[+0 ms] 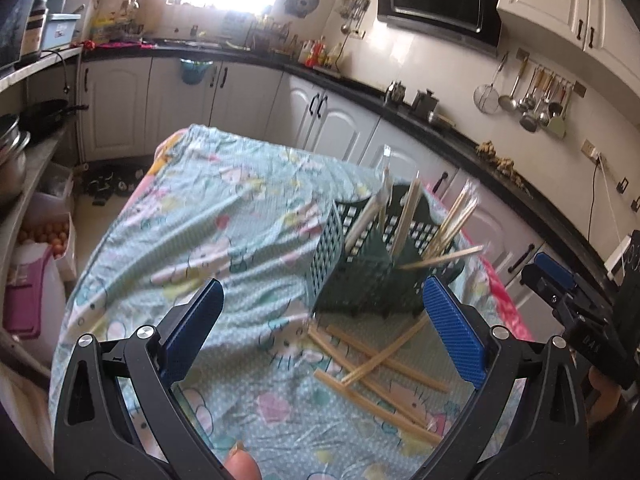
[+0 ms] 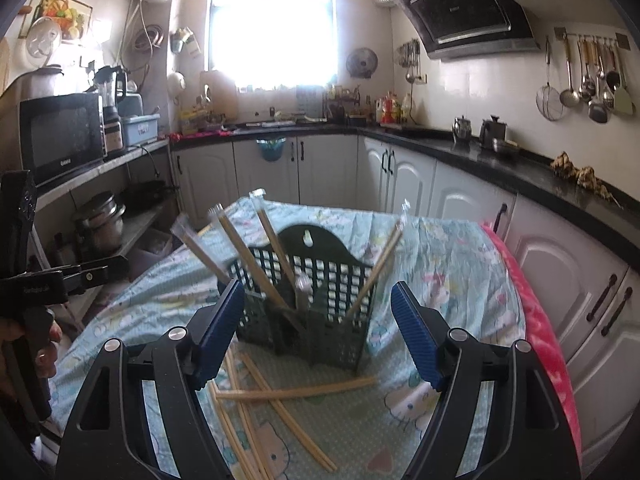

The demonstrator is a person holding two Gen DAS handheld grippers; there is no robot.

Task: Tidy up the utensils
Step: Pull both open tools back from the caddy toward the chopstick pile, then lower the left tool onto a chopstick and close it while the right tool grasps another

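right gripper (image 2: 316,336) wide, empty, above loose wooden chopsticks (image 2: 296,392) just before the dark green slotted plastic basket (image 2: 316,304); best pinch one stick near its middle; left gripper (image 1: 320,332) wide too

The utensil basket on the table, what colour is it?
Dark green basket, clearest in the right wrist view.

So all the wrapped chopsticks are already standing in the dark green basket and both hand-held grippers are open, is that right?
Not quite. Several chopsticks lie loose on the cloth in front of the dark green basket, as the right wrist view shows; only some stand inside. The left hand-held gripper and right hand-held gripper are indeed open.
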